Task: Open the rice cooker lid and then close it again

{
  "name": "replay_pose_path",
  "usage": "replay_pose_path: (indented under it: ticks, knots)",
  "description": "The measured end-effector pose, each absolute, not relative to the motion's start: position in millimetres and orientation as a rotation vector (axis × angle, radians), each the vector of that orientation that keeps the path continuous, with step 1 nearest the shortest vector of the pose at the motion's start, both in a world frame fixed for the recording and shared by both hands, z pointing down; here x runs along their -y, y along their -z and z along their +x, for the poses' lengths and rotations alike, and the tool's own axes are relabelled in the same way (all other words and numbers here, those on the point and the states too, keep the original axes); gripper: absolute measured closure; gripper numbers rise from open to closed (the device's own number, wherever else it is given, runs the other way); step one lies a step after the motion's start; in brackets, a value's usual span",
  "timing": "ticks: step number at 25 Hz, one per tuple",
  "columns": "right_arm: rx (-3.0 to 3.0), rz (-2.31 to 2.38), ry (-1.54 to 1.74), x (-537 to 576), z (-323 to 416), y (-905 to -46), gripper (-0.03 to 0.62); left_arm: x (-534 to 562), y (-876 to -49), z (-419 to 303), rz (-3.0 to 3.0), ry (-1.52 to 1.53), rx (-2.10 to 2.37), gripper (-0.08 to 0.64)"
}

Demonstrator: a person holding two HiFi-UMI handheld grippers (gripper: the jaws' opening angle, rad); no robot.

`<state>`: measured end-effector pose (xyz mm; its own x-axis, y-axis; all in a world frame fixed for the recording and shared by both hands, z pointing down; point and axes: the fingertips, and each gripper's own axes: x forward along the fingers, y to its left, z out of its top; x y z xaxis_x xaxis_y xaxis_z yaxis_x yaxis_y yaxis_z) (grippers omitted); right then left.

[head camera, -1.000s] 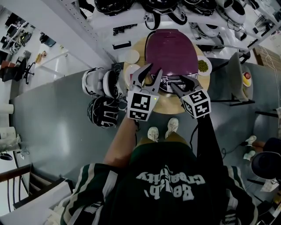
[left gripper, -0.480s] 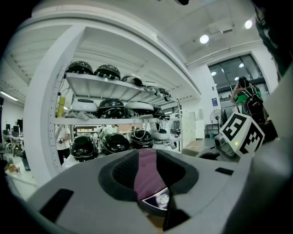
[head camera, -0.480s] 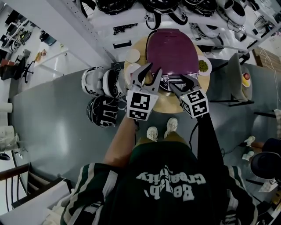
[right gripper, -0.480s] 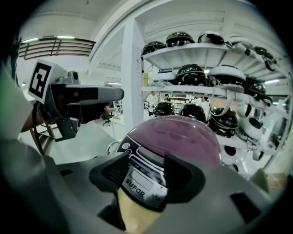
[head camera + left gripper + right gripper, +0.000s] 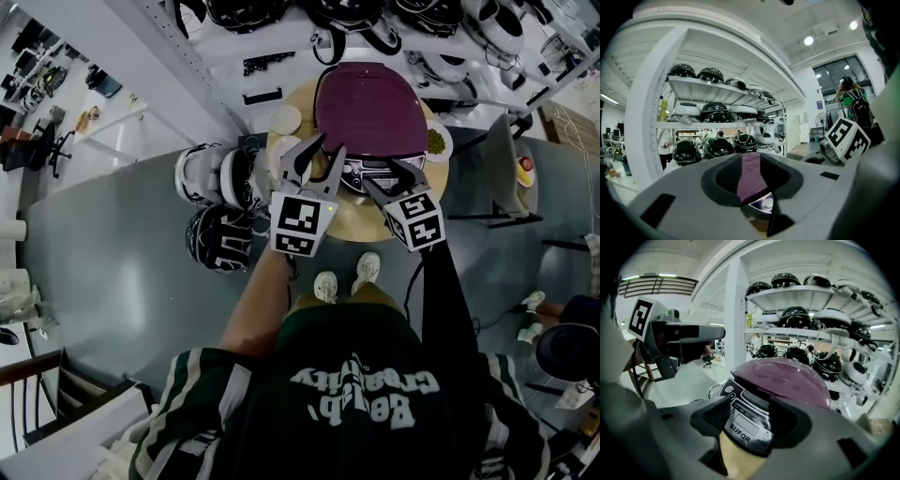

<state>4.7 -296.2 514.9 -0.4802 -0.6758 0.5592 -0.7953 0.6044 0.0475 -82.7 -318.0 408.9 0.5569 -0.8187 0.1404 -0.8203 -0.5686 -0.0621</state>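
Note:
The rice cooker (image 5: 367,108) with a dark purple lid stands on a round wooden table (image 5: 352,220), and the lid lies down over the body. Its silver control panel (image 5: 746,420) faces me. My right gripper (image 5: 380,173) is at the panel's front. Its jaws have just been opening, and they now stand open on either side of the panel without pressing on it (image 5: 745,423). My left gripper (image 5: 333,147) hovers open at the cooker's front left corner. Only a strip of the purple lid (image 5: 751,173) shows through its gap.
A white dish (image 5: 284,119) sits on the table left of the cooker and a bowl of green bits (image 5: 434,141) sits on its right. Helmets (image 5: 220,206) lie on the floor at the left. A shelf of helmets (image 5: 801,315) runs behind, and a chair (image 5: 506,164) stands to the right.
The right gripper's jaws stand a little wider apart than before. Both hands and the cooker stay where they were.

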Motion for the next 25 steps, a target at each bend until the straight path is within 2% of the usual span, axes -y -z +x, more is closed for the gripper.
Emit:
replay_pose_path:
  ticks: [15,25]
  knots:
    - [2.264,1.189,-0.296,301,4,-517,0.341,323,-417,-98,2.744,-0.253,1.443,0.453]
    - [2.262,1.216,-0.296,301,3,-517,0.327,330,-416,-97,2.748,-0.246,1.427,0.453]
